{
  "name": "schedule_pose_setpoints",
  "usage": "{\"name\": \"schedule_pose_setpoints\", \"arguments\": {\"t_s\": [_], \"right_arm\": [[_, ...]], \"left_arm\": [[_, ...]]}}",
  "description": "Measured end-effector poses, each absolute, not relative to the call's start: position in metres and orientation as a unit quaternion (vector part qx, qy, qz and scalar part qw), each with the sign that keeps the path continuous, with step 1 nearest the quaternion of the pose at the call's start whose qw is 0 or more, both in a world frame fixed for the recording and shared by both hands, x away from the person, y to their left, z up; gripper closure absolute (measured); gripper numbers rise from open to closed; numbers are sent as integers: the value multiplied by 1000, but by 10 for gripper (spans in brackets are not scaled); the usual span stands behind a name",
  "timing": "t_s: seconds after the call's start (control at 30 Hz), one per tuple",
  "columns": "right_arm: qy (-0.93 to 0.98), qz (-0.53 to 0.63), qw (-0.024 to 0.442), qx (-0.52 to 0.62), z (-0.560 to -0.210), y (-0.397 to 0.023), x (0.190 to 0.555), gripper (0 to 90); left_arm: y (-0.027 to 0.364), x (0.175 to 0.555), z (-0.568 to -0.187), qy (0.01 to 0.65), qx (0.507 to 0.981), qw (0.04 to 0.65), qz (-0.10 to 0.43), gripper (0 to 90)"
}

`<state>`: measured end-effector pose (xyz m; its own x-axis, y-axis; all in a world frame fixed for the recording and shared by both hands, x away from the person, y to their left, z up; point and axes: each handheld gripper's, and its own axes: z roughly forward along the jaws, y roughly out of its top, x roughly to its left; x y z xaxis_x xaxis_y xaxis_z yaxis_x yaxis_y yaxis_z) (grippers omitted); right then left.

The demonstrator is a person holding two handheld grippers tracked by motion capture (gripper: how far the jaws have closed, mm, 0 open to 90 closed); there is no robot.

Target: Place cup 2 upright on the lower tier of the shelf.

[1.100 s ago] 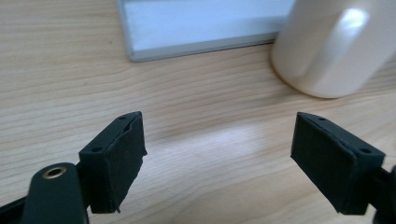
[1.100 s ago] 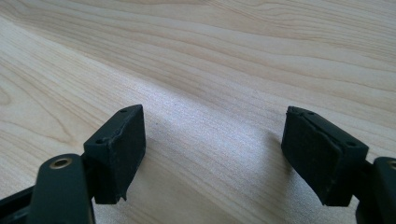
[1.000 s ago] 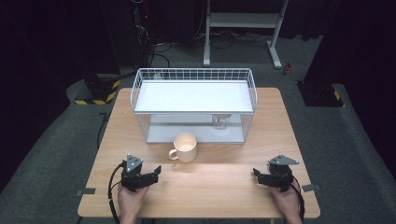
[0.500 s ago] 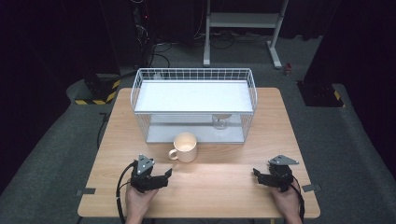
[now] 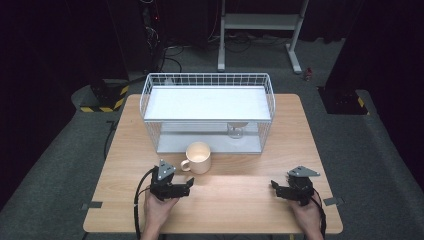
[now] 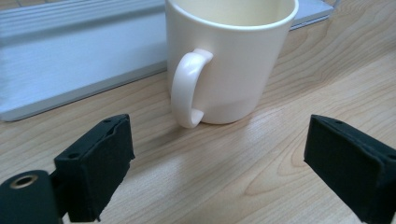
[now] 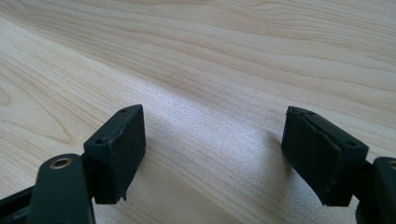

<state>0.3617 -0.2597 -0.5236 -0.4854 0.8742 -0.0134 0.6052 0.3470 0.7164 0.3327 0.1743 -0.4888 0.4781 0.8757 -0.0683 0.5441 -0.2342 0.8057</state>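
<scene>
A cream mug stands upright on the wooden table, just in front of the white wire basket. Its handle points toward me and a little left. My left gripper is open, low over the table, a short way in front of the mug; the left gripper view has the mug between and beyond its jaws, not touching them. My right gripper rests open near the table's front right, with bare wood between its jaws.
The wire basket has a white shelf on top and a small clear glass standing under it on the right. A metal stand and cables lie on the floor beyond the table. A black cable trails from the left gripper.
My left gripper has moved right and forward toward the mug, turning to face it. The right gripper and the mug have stayed put.
</scene>
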Motion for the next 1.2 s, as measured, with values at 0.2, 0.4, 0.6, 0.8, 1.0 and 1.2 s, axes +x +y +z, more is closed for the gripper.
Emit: {"name": "schedule_pose_setpoints", "arguments": {"t_s": [0.2,0.4,0.6,0.8,1.0,1.2], "right_arm": [[796,332,203,465,-524,-260,362,219],[796,331,202,465,-524,-260,362,219],[795,332,203,465,-524,-260,362,219],[795,332,203,465,-524,-260,362,220],[795,332,203,465,-524,-260,362,219],[795,332,203,465,-524,-260,362,219]], "left_arm": [[169,339,-488,461,765,397,213,65],[163,348,-485,456,770,394,211,64],[158,358,-485,459,767,399,203,62],[158,368,-485,473,757,415,177,38],[152,375,-481,463,768,403,185,38],[146,383,-481,462,770,401,184,41]]}}
